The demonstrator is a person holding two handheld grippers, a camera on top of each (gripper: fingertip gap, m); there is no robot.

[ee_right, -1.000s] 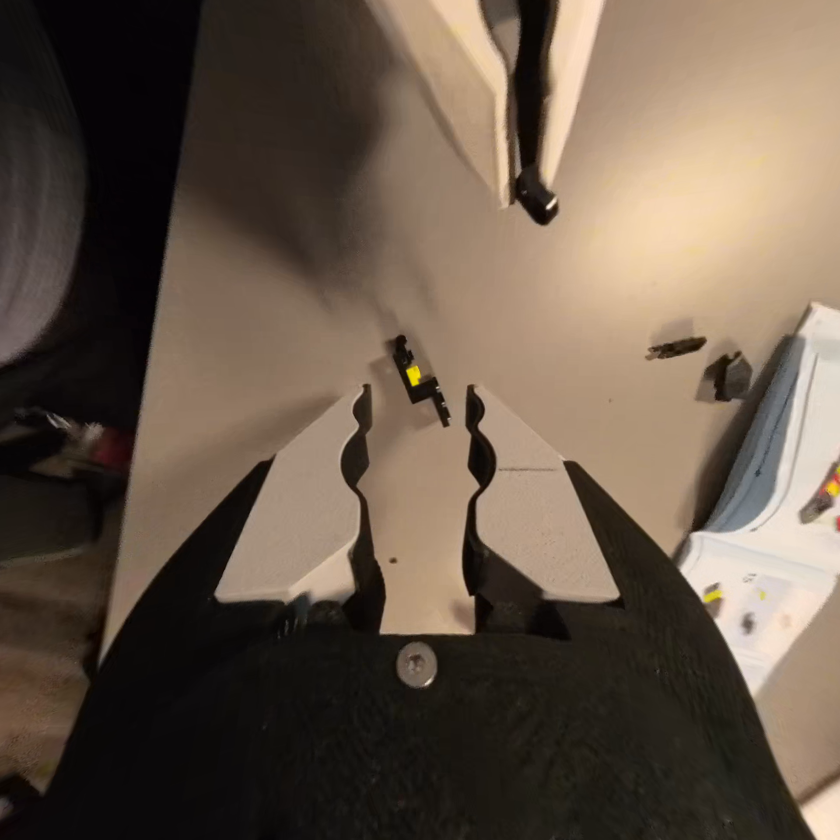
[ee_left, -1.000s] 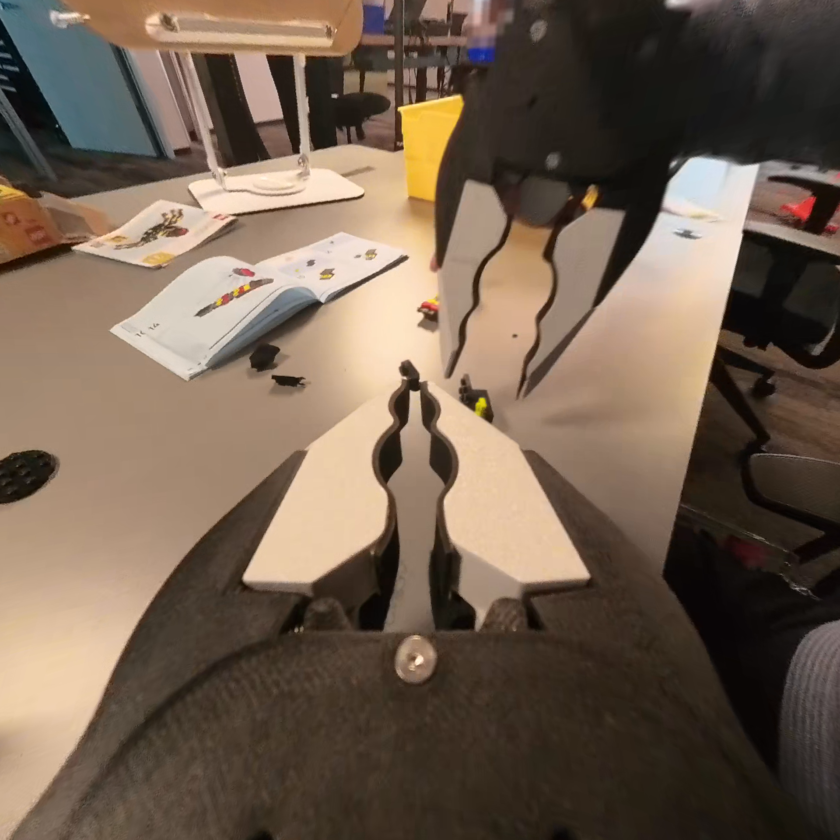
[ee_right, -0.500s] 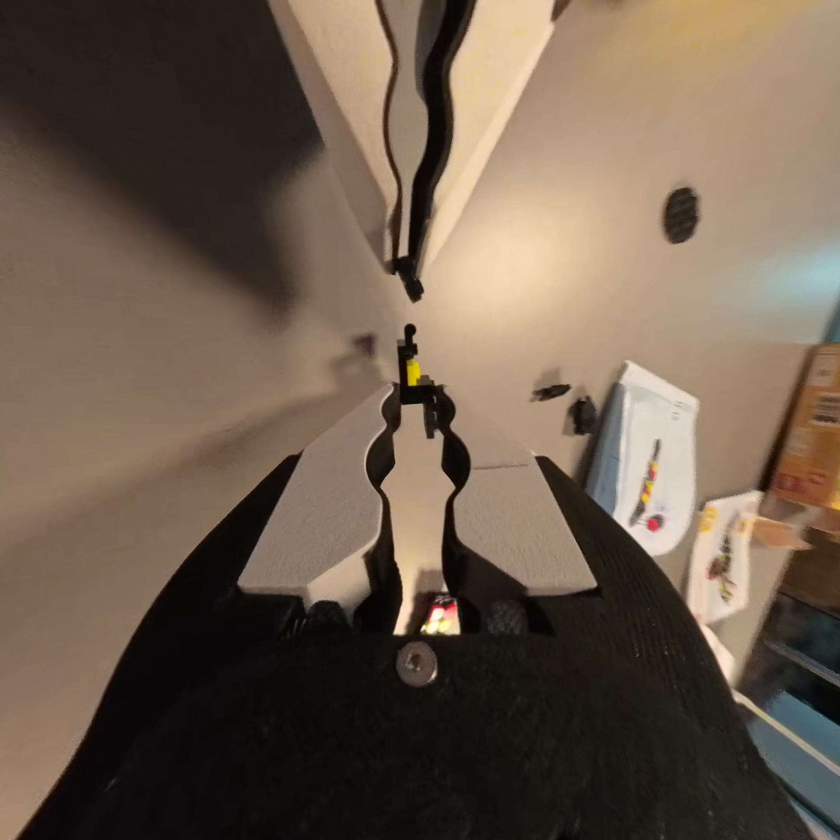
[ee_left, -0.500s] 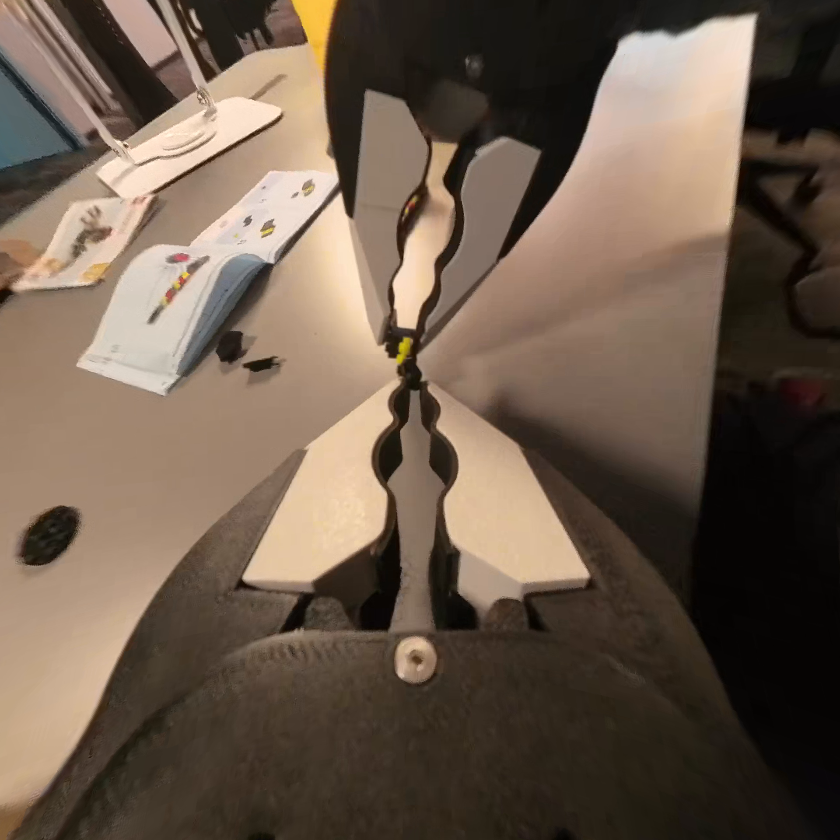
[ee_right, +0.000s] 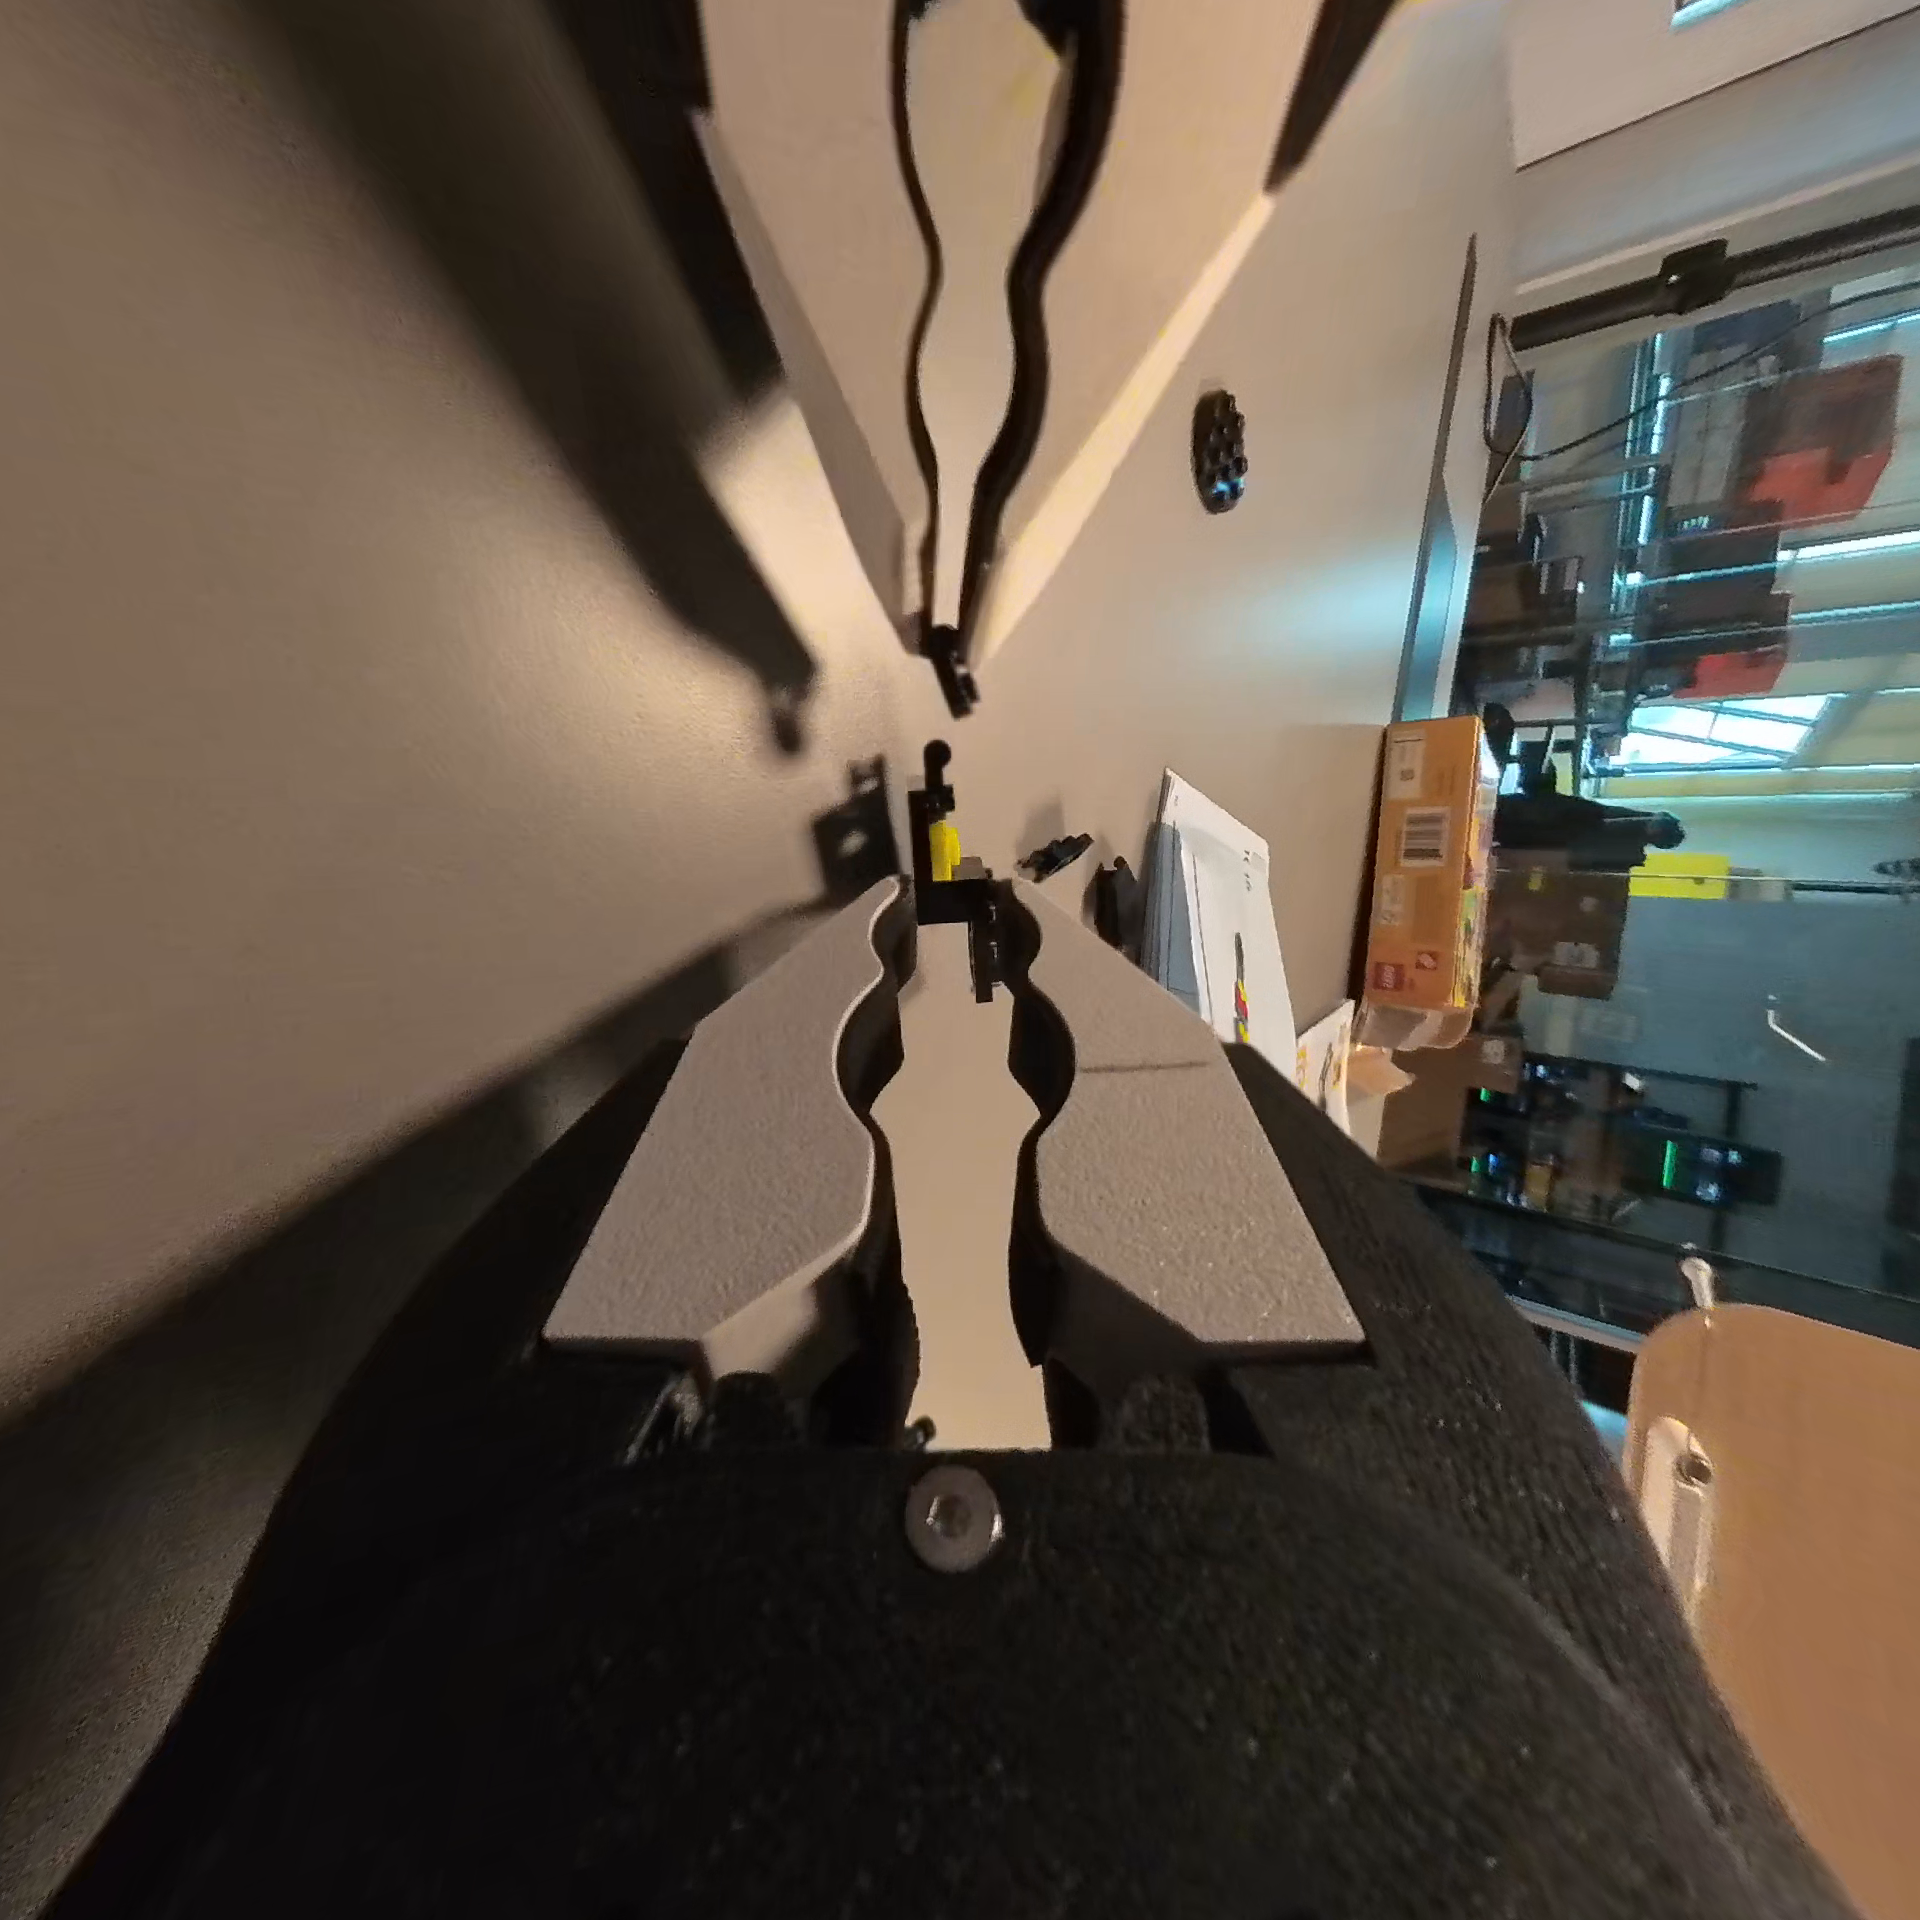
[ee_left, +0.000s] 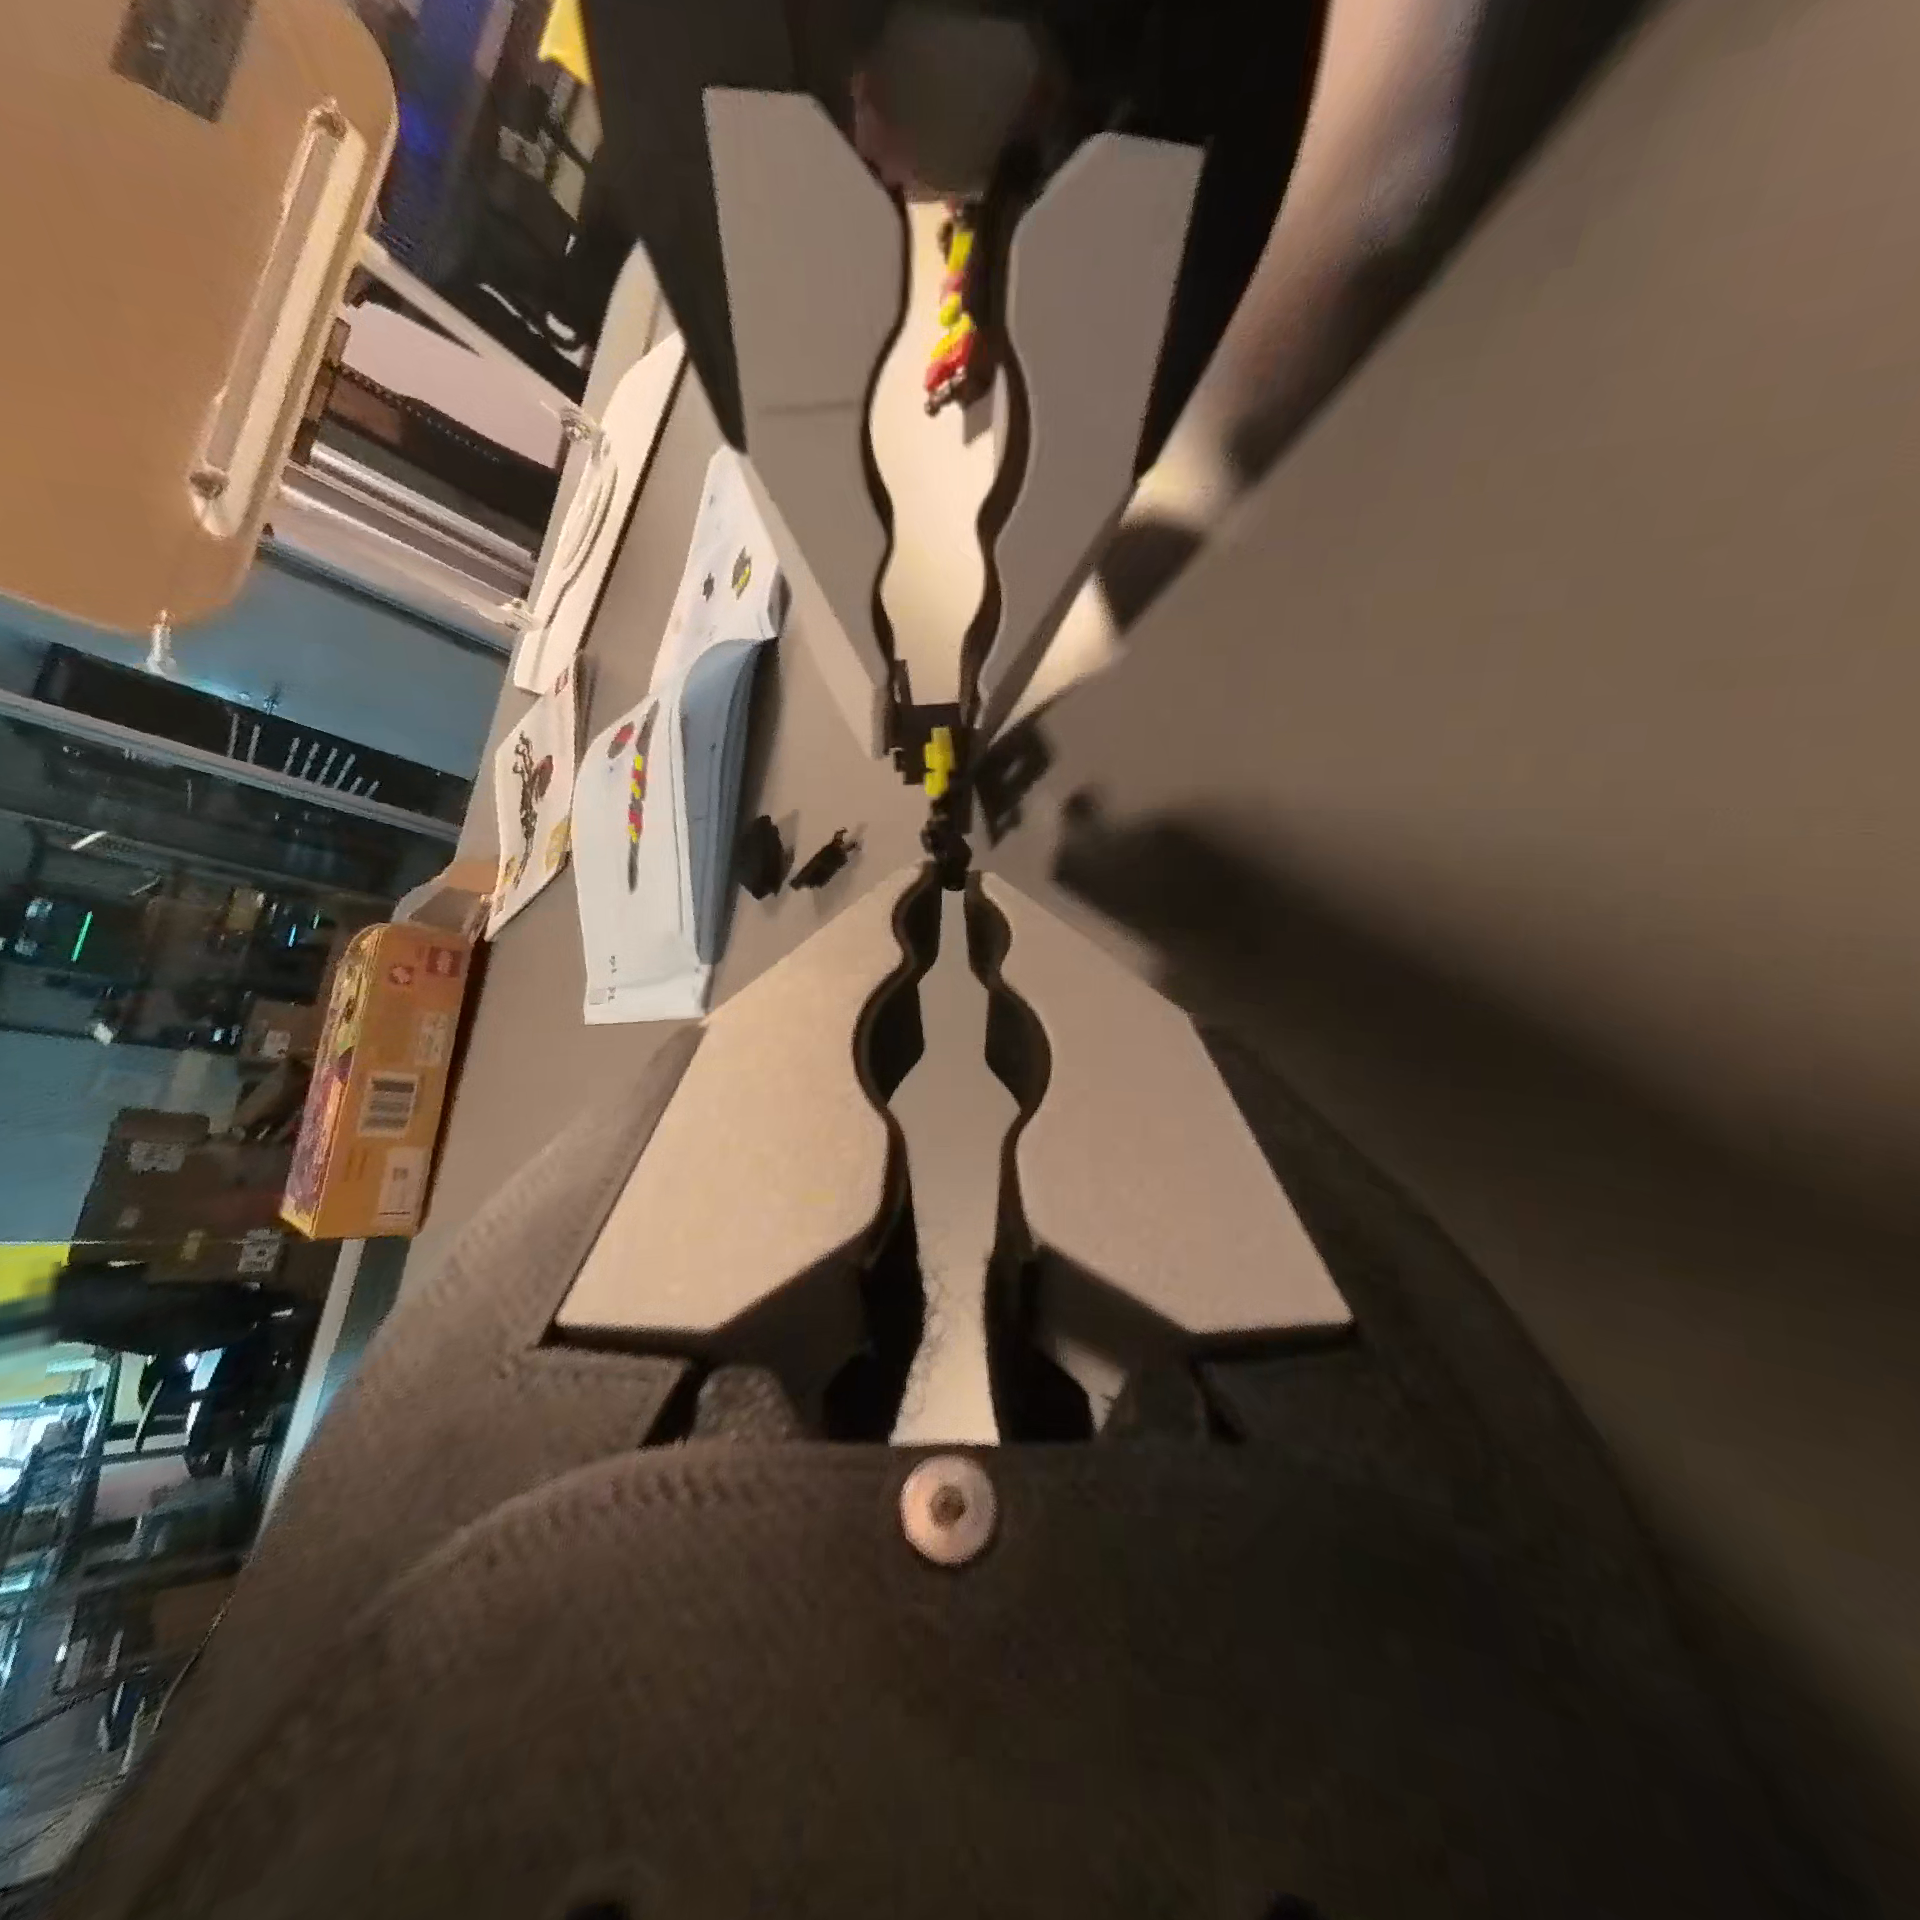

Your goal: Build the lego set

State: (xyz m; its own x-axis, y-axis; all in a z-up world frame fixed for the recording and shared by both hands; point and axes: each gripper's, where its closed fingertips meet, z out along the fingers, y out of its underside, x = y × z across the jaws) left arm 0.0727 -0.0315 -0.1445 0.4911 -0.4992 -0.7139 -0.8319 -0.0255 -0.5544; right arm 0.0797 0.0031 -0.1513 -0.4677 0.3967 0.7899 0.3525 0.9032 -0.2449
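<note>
Left to right, left wrist view: orange box (ee_left: 379, 1081) at the table (ee_left: 1558, 520) edge; open instruction booklet (ee_left: 665, 831); two loose black pieces (ee_left: 795, 857) just beside it. Left gripper (ee_left: 948, 883), rolled sideways, fingers together, clamped on a small black piece (ee_left: 945, 844). Right gripper (ee_left: 932, 717), pointed tip-to-tip at it, fingers pinched on a black-and-yellow lego assembly (ee_left: 938, 756). The two held parts sit close, with a narrow gap visible in the right wrist view.
</note>
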